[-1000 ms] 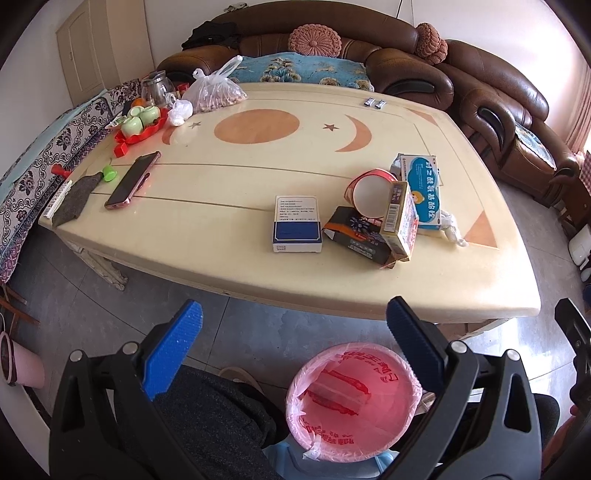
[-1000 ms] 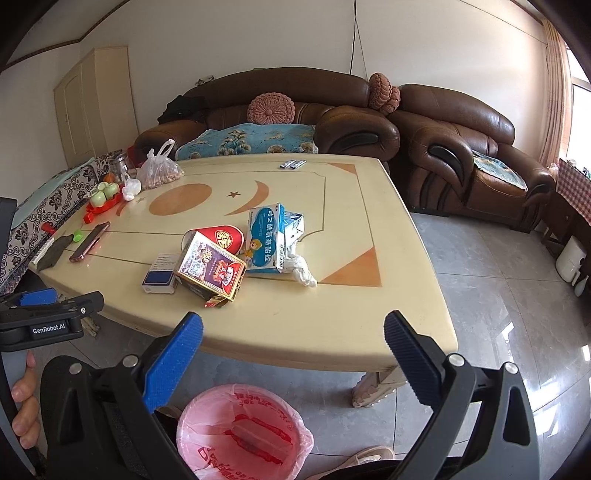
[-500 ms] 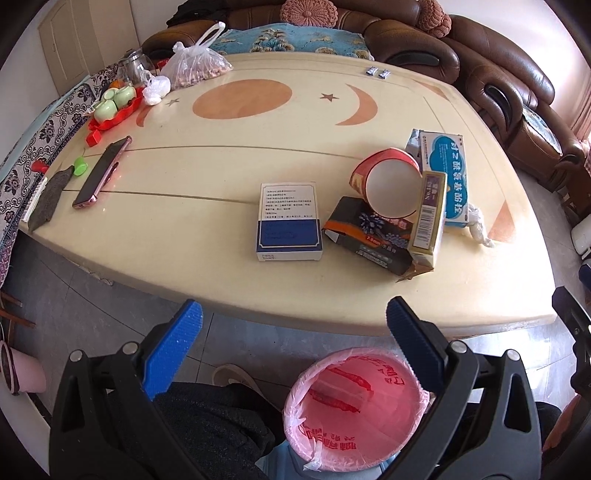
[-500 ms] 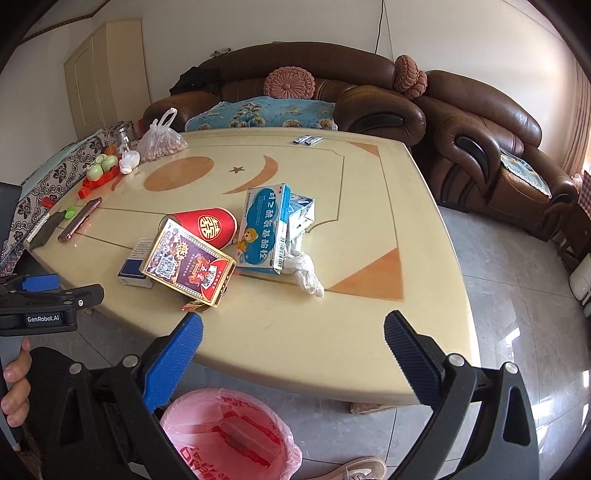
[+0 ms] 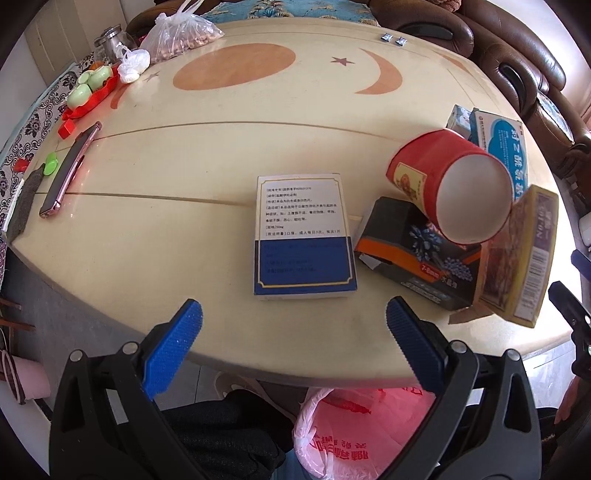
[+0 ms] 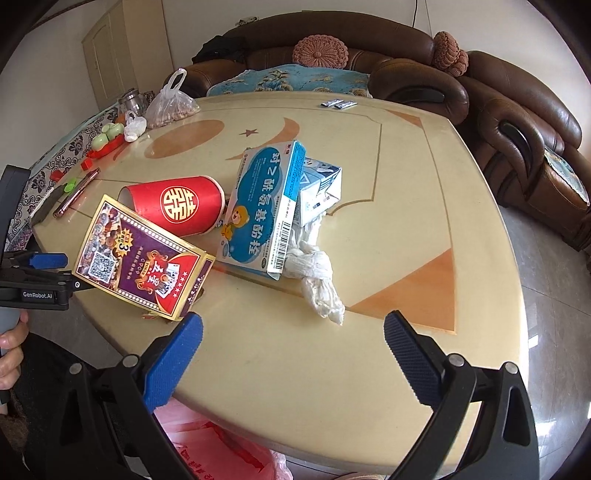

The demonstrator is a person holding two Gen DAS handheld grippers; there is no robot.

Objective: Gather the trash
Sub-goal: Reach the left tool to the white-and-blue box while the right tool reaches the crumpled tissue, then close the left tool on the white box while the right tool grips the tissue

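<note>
Trash: several items lie clustered on the near part of a cream table (image 5: pixel 207 236), namely a blue-and-white box (image 5: pixel 303 236) lying flat, a red paper cup (image 5: pixel 443 184) on its side, a dark carton (image 5: pixel 417 258), a purple-and-gold card box (image 6: pixel 140 258) propped at a tilt, a light-blue medicine box (image 6: pixel 262 206) and a crumpled white tissue (image 6: pixel 314 273).
Bin: a pink-lined bin (image 5: pixel 362 435) sits on the floor below the near table edge, between the two tools.
Left gripper (image 5: pixel 293 325): jaws spread wide and empty, aimed at the blue-and-white box, which lies just beyond the fingertips.
Right gripper (image 6: pixel 291 339): jaws also spread wide and empty, hovering over bare table near the tissue and beside the card box.
Step in hand: likely the reach for a first item (the left tool looks best lined up).
Doing it well: the flat box offers little height, so the pads should straddle its narrow sides low against the table and close squarely; a skewed pinch could slide it off the edge.
Pose: both tools are held low at the near edge, pointing forward over the table; the person's hand (image 6: pixel 11 350) grips the left handle.
Not trash: a phone (image 5: pixel 70 170) and a bag of nuts (image 5: pixel 181 33) lie well apart, farther back.
</note>
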